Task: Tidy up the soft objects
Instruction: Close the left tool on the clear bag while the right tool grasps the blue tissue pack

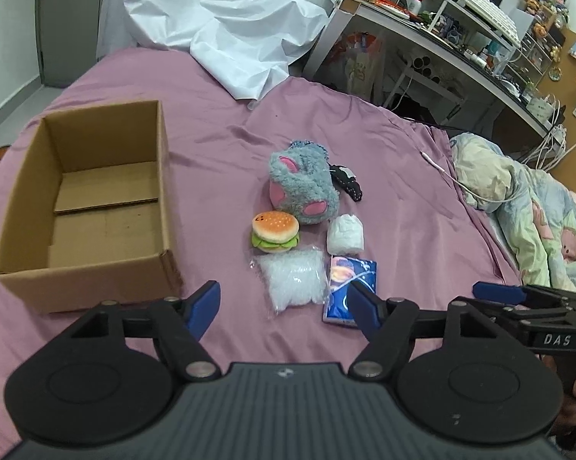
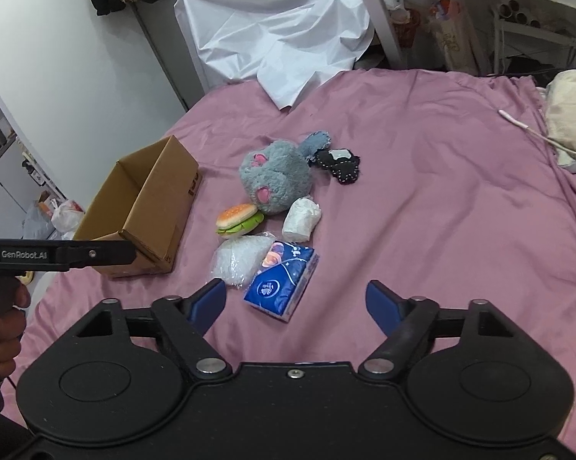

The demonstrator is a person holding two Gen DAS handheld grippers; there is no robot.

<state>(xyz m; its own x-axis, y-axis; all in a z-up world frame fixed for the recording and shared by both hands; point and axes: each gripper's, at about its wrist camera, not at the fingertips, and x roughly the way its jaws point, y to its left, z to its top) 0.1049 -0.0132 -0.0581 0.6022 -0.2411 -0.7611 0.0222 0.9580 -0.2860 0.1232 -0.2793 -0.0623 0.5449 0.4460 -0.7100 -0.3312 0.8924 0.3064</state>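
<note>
6 soft objs (image 1: 305, 188), 1 cardboard box (image 1: 84, 283)

White letters "DAS" are showing on the black body of the right gripper (image 1: 494, 291), which is lying to the right of the left gripper's (image 1: 282, 301) jaws in the left wrist view. In the right wrist view, the words "GenRobot.AI" are standing in pale letters on the black side bar of the left gripper (image 2: 128, 251), which is reaching in from the left, beyond the right gripper's (image 2: 295, 299) left jaw. Dark red printing is showing on the outer wall of the cardboard box (image 2: 153, 207), ahead and to the left of those jaws, but it is too partial to read. The blue tissue pack (image 2: 282, 281), just ahead between the jaws, is carrying a round white emblem whose writing is too small to read.
</note>
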